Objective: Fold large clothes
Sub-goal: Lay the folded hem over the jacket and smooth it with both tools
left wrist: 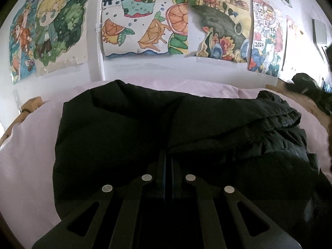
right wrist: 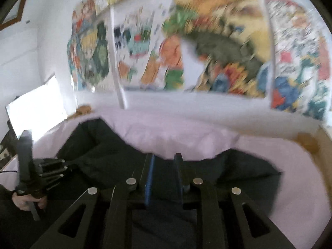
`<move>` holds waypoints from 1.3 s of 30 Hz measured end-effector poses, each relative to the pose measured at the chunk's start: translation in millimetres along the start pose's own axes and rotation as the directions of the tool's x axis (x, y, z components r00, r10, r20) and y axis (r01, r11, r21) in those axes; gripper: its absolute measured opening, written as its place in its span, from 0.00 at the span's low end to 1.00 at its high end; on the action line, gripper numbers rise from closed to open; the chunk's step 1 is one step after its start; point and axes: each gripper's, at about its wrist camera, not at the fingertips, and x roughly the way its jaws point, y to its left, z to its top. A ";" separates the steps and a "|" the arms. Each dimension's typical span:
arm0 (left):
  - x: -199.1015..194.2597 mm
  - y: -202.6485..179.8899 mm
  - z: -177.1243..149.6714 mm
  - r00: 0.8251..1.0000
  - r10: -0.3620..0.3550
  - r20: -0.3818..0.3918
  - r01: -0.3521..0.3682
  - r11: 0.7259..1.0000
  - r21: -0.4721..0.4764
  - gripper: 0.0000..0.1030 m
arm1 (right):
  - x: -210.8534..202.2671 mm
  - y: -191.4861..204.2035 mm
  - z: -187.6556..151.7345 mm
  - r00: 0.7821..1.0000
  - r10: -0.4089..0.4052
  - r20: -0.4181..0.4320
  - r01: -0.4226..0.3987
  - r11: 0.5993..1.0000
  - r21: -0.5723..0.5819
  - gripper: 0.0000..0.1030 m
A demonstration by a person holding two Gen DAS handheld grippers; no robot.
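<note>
A large black padded jacket point(left wrist: 145, 124) lies bunched in folds on a pink bed sheet point(left wrist: 27, 145). My left gripper point(left wrist: 166, 152) is shut, its tips buried in a fold at the jacket's near edge. The right wrist view shows this gripper point(right wrist: 67, 165) at the left, held by a hand point(right wrist: 22, 202) and pointing into the jacket point(right wrist: 103, 155). My right gripper point(right wrist: 164, 157) hovers over the jacket's far edge. Its jaws stand a little apart and nothing is pinched between them. The right wrist view is blurred.
Colourful drawings point(left wrist: 145, 20) cover the white wall behind the bed. Another dark garment point(left wrist: 311, 91) lies on the wooden bed frame point(right wrist: 309, 143) at the right. A bright white panel point(right wrist: 35, 108) stands at the left. Pink sheet point(right wrist: 290, 176) shows around the jacket.
</note>
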 end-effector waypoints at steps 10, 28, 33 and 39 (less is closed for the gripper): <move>-50.3 6.5 8.4 0.984 -0.103 0.147 0.120 0.986 -0.113 0.42 | 38.5 6.0 -42.8 0.997 -0.017 -0.076 0.015 1.000 -0.018 0.18; 57.8 -6.7 17.5 0.999 -0.018 -0.050 0.015 0.999 -0.045 0.55 | 55.4 -8.9 -61.1 0.991 -0.115 -0.064 0.112 0.993 -0.045 0.12; 71.9 -7.3 4.0 0.999 -0.011 -0.047 0.009 0.999 -0.039 0.55 | 77.9 -27.7 -69.9 0.994 -0.051 -0.092 0.053 0.998 0.025 0.12; 77.4 -6.7 1.6 0.999 -0.005 -0.052 0.004 0.999 -0.033 0.55 | 84.8 -34.2 -74.6 0.995 -0.032 -0.095 0.037 0.998 0.049 0.12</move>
